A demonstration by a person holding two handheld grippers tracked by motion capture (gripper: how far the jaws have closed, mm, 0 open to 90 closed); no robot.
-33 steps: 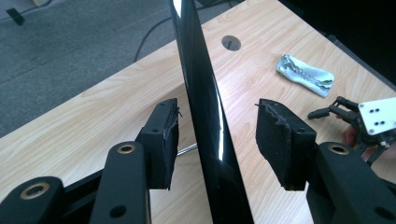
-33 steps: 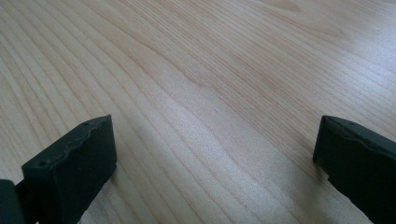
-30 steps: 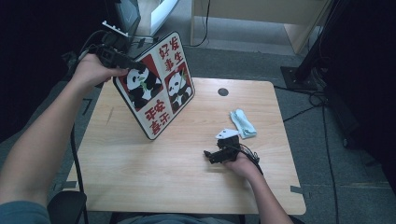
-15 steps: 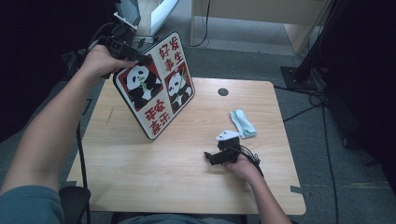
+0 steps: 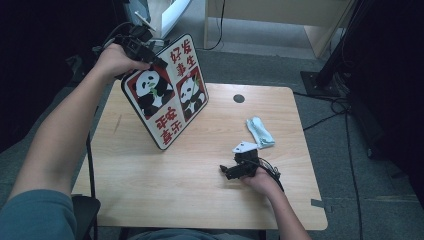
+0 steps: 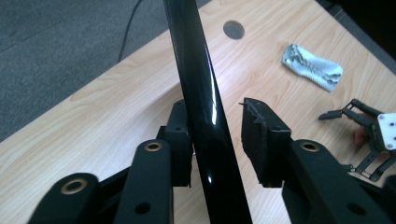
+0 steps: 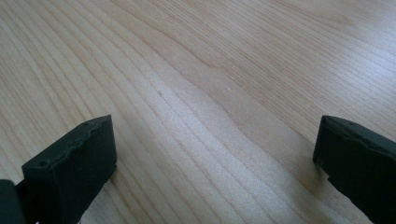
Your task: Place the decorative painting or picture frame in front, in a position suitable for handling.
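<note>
Lying apart from panda board [image 5: 167, 95]: crumpled cloth [image 5: 260, 132].

Worktop [image 5: 150, 180]: pale wood grain, round cable hole [image 5: 239, 98] near far edge. Floor [image 5: 280, 70]: grey carpet. Beyond: light wooden furniture [image 5: 280, 20]; black cables [image 5: 335, 107] trailing right. Surroundings dark.

The high view is looking forward and down over the whole surface [image 5: 150, 180]. The left gripper view is looking across it from the far left, sharing the cloth [image 6: 312, 66]. The right gripper view is hovering close above the wood.
</note>
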